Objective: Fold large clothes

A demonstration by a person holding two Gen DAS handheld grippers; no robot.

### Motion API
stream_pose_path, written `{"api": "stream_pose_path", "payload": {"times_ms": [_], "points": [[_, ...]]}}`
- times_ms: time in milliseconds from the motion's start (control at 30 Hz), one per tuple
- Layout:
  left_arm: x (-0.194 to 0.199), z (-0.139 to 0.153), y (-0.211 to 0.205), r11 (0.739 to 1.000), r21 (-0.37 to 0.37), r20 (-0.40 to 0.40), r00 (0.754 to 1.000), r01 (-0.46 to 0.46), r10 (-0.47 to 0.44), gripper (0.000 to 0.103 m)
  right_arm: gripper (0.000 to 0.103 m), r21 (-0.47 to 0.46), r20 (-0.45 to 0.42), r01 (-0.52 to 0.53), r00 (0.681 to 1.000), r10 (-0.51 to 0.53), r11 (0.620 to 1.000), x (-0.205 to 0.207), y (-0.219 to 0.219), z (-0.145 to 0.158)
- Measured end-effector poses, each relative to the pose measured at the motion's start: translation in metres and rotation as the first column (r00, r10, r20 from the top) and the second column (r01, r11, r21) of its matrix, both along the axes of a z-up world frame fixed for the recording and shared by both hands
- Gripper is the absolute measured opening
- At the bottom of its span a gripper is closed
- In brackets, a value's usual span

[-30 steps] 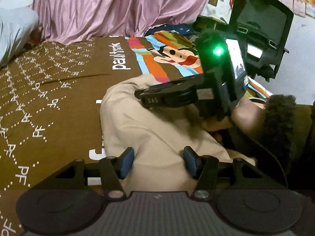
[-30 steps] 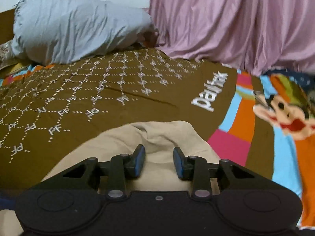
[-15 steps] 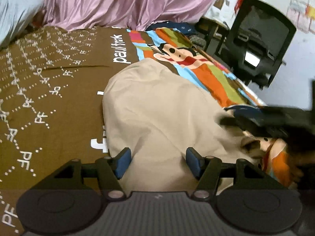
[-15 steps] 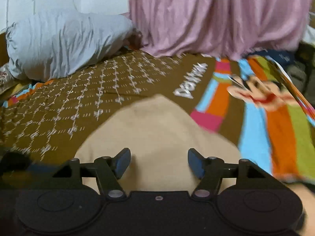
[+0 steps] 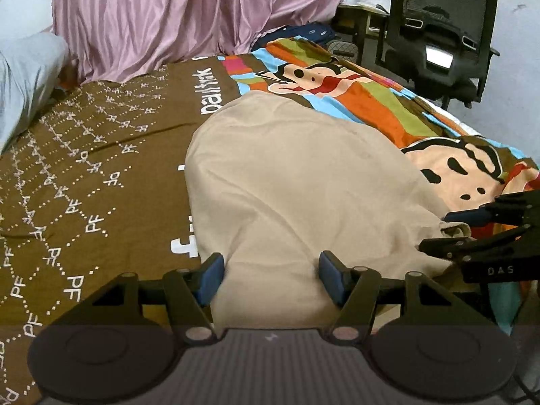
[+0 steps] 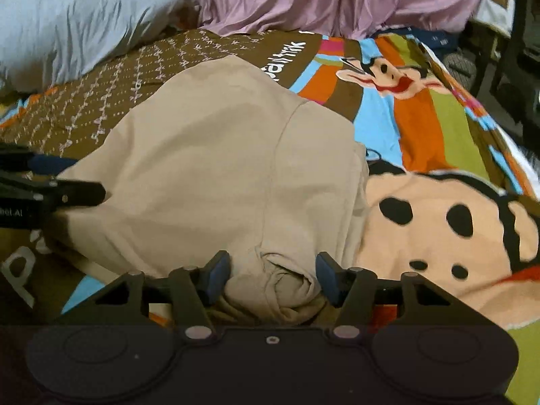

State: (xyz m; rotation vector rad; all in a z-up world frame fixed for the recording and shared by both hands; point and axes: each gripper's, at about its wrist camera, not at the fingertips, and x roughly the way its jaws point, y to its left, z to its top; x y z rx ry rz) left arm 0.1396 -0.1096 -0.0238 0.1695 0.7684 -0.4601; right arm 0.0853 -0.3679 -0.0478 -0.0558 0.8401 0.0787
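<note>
Beige garment (image 5: 303, 182) lies in a rounded heap on a bedspread (image 5: 101, 155), across the line where its brown part with white dotted letters meets its striped cartoon part. The garment's far edge nears the white printed word on the brown cloth; its near edge runs under both grippers.

In the left wrist view the left gripper (image 5: 271, 278) hangs over the near left part of the garment. Its jaws stand wide, with beige cloth between the blue pads (image 5: 211, 278), and the pads do not press on it. The right gripper (image 5: 449, 233) shows at the right edge of that view, its black fingers on either side of a bunched corner of the garment.

In the right wrist view the right gripper (image 6: 271, 278) sits over the near right corner, where the cloth is rolled and crumpled into a small wad. Its jaws have just been closing a little but are still fairly wide. The wad lies between the pads (image 6: 217, 278), and I cannot tell whether it touches them; it is not squeezed. The left gripper (image 6: 67, 182) reaches in from the left edge of this view, at the garment's left side.

A seam runs down the garment from far to near. Far off hang pink curtains (image 5: 162, 17). A grey pillow (image 6: 77, 23) lies far left, and a black chair (image 5: 442, 27) stands far right.
</note>
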Motion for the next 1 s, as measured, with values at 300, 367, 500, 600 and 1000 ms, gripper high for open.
{"api": "stream_pose_path", "payload": {"times_ms": [300, 367, 500, 600, 1000], "points": [[0.008, -0.002, 0.024, 0.99, -0.128, -0.075, 0.996, -0.055, 0.046, 0.079, 0.075, 0.173, 0.11, 0.048, 0.992, -0.068, 0.984, -0.013, -0.026, 0.022], [0.012, -0.004, 0.026, 0.987, -0.146, -0.102, 0.993, -0.069, 0.054, 0.079, 0.099, 0.253, 0.185, 0.085, 0.973, -0.134, 0.964, -0.016, -0.039, 0.036], [0.013, -0.004, 0.025, 0.987, -0.144, -0.102, 0.993, -0.074, 0.059, 0.082, 0.101, 0.306, 0.143, 0.189, 0.96, -0.242, 0.933, 0.012, -0.061, 0.038], [0.015, -0.005, 0.028, 0.984, -0.155, -0.117, 0.99, -0.091, 0.073, 0.089, 0.101, 0.386, 0.039, 0.253, 0.956, -0.29, 0.887, 0.033, -0.075, 0.016], [0.031, -0.004, 0.038, 0.961, -0.233, -0.238, 0.967, -0.146, 0.089, 0.102, 0.102, 0.451, 0.018, 0.228, 0.964, -0.264, 0.863, 0.041, -0.069, -0.023]]}}
